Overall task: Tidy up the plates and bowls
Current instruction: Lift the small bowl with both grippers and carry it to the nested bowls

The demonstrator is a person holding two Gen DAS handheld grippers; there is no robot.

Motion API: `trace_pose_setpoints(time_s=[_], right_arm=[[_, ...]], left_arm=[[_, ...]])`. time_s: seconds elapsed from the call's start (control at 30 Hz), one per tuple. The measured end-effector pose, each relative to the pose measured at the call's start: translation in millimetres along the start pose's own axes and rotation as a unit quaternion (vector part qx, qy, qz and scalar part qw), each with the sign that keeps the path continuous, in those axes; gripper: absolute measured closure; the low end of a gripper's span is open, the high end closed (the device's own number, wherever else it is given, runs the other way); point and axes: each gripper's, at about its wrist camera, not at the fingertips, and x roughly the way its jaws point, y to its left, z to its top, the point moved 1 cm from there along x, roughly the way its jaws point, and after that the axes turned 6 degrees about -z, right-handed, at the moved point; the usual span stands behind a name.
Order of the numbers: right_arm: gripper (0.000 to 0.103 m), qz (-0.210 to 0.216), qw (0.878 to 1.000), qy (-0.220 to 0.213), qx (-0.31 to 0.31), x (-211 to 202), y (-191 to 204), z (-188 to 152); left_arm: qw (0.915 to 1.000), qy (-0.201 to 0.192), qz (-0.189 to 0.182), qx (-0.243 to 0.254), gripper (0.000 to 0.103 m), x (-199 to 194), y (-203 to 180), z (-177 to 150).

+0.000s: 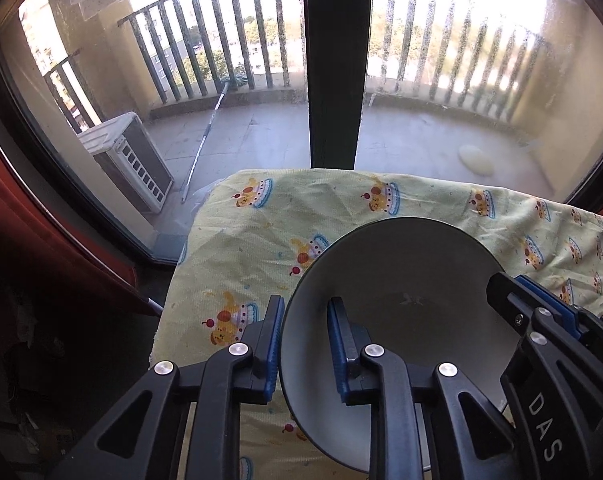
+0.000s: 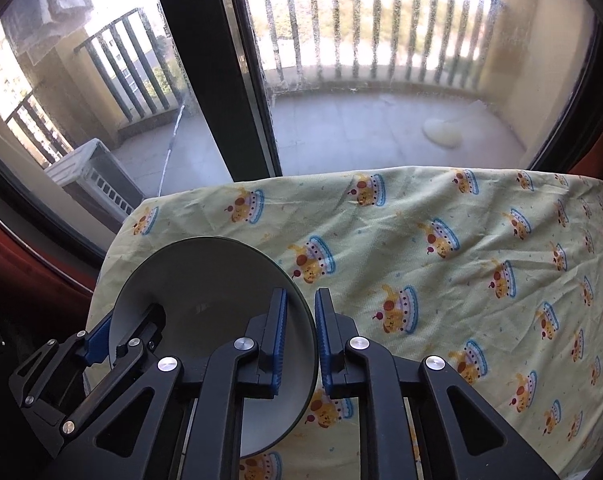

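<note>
A grey bowl (image 1: 401, 280) with a dark rim sits over a table covered in a yellow cartoon-print cloth (image 1: 241, 248). My left gripper (image 1: 304, 344) straddles its left rim, one finger outside and one inside, with a gap around the rim. My right gripper (image 2: 301, 340) straddles the bowl's (image 2: 205, 280) right rim the same way, its jaws close to the rim. The right gripper also shows at the bowl's right edge in the left wrist view (image 1: 541, 316), and the left gripper shows at the bowl's left edge in the right wrist view (image 2: 113, 340).
The cloth-covered table (image 2: 461, 240) extends to the right. Its far edge stands against a large window with a dark frame post (image 1: 335, 60). Beyond the glass lies a balcony with an air-conditioner unit (image 1: 129, 156) and a pole (image 1: 205, 136).
</note>
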Motion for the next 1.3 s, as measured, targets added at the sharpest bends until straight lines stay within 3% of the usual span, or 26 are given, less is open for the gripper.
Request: trace_pose_setpoints(time_s=[0.1, 0.13, 0.17, 0.37, 0.4, 0.43, 0.5, 0.6, 0.67, 0.77, 0.8, 1.3], right_arm=[[0.09, 0.003, 1.0, -0.011, -0.008, -8.4, -4.2, -1.0], [0.1, 0.025, 1.0, -0.007, -0.001, -9.2, -7.0, 0.0], [0.1, 0.038, 0.999, 0.001, 0.009, -9.2, -9.9, 0.5], [0.096, 0.018, 1.0, -0.005, 0.005, -11.7, -9.0, -4.9], [0.083, 0.012, 1.0, -0.006, -0.002, -11.8, -7.7, -6.5], [0.057, 0.008, 1.0, -0.009, -0.006, -11.7, -6.7, -7.8], [0.036, 0.009, 1.0, -0.02, -0.005, -11.3, -7.0, -9.2], [0.037, 0.008, 1.0, -0.011, -0.008, -3.5, -4.9, -8.8], [0.046, 0.01, 1.0, -0.004, -0.003, 2.6, -4.4, -8.5], [0.069, 0.008, 1.0, 0.011, -0.002, 12.0, -3.2, -8.2], [0.084, 0.012, 1.0, 0.02, -0.001, 15.4, -2.8, -8.4], [0.084, -0.014, 1.0, 0.008, -0.015, -3.2, -13.6, -15.8]], left_arm=[[0.9997, -0.013, -0.019, -0.001, 0.084, -9.1, -5.1, -1.2], [0.9996, -0.014, -0.025, -0.002, 0.085, -11.7, -6.9, -1.0], [0.9996, -0.012, -0.026, -0.003, 0.085, -12.7, -8.3, -0.8], [0.9999, 0.006, 0.001, -0.015, 0.08, 0.7, -1.4, -4.3], [0.9999, 0.006, 0.003, -0.016, 0.078, 2.1, 0.1, -5.8], [0.9999, 0.005, 0.002, -0.015, 0.077, 2.6, 1.0, -6.4], [1.0, 0.002, 0.001, -0.009, 0.077, 1.9, 1.4, -7.4], [1.0, 0.004, -0.005, -0.005, 0.077, 5.9, 1.1, -8.0], [1.0, 0.006, -0.003, -0.002, 0.078, 9.1, 1.0, -7.5], [1.0, 0.005, 0.004, 0.007, 0.079, 12.3, -1.0, -7.0], [1.0, 0.002, 0.004, 0.008, 0.08, 11.9, -1.2, -6.8], [0.9998, -0.001, -0.019, 0.01, 0.08, -2.1, -14.8, -15.8]])
